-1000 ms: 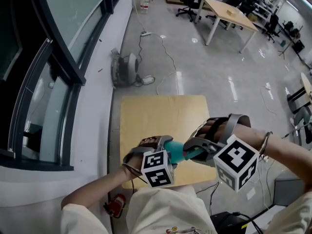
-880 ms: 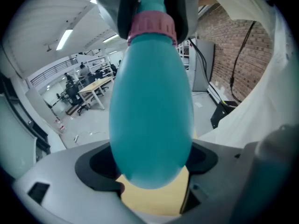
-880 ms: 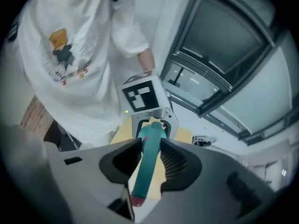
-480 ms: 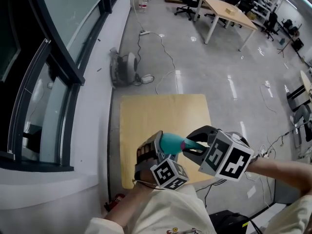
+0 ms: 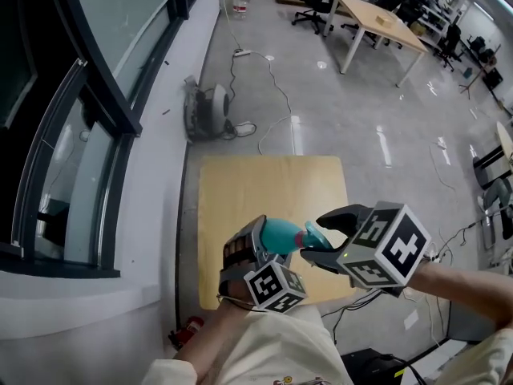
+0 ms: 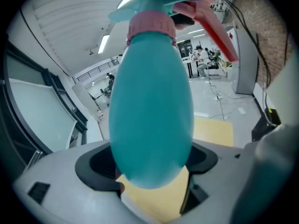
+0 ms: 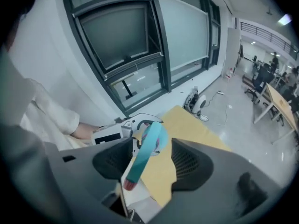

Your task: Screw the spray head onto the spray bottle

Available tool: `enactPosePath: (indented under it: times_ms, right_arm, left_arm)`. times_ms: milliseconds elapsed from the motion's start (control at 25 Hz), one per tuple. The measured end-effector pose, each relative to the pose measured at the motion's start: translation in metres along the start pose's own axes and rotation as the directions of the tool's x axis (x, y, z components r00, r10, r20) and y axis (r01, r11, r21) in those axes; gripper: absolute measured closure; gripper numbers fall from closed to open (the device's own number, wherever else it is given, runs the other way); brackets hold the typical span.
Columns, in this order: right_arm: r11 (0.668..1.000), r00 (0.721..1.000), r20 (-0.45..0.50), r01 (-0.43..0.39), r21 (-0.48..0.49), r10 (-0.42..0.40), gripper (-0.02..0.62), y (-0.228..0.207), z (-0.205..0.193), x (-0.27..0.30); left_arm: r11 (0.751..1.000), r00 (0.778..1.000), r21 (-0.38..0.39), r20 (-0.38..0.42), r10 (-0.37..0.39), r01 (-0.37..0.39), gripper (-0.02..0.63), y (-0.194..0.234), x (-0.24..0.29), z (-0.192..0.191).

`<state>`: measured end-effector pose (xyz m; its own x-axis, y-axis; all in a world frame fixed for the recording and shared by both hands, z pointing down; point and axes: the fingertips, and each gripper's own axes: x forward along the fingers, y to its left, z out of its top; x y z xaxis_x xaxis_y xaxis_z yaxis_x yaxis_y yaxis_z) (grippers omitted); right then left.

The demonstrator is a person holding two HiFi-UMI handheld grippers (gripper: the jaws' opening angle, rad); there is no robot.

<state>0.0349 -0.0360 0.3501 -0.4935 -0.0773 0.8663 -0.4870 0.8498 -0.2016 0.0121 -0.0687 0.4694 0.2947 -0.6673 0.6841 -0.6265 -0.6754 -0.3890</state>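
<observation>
A teal spray bottle (image 5: pixel 278 234) lies sideways above the near edge of the wooden table (image 5: pixel 264 187), and my left gripper (image 5: pixel 263 245) is shut on its body. In the left gripper view the bottle (image 6: pixel 152 111) fills the middle, with a pink collar (image 6: pixel 151 24) and a red trigger (image 6: pixel 216 29) at its top. The spray head (image 5: pixel 311 236) sits on the bottle's neck. My right gripper (image 5: pixel 327 237) is around the head with its jaws opening. In the right gripper view the spray head (image 7: pixel 145 150) stands between the pads with a gap on each side.
A dark-framed window wall (image 5: pixel 88 111) runs along the left. On the floor beyond the table lie a round grey appliance (image 5: pixel 205 109) and cables (image 5: pixel 272 95). Desks (image 5: pixel 377 22) and office chairs stand far back. My light-coloured clothing (image 5: pixel 264 343) is just below the grippers.
The right gripper's jaws have spread apart from the spray head and the gripper has turned. The left gripper, after rolling over early on, still holds the bottle in the same place.
</observation>
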Motion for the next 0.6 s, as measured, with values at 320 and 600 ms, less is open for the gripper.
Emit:
enactPosePath:
  times_ms: [320, 600]
  right_arm:
    - [0.955, 0.975, 0.129, -0.142, -0.260, 0.180, 0.351, 0.026, 0.023, -0.047]
    - [0.581, 1.000, 0.024, 0.009, -0.814, 0.020, 0.351, 0.027, -0.001, -0.035]
  left_arm:
    - [0.926, 0.944, 0.225, 0.061, -0.325, 0.304, 0.184, -0.014, -0.006, -0.012]
    - [0.517, 0.594, 0.444, -0.043, -0.804, 0.732, 0.184, -0.057, -0.056, -0.033]
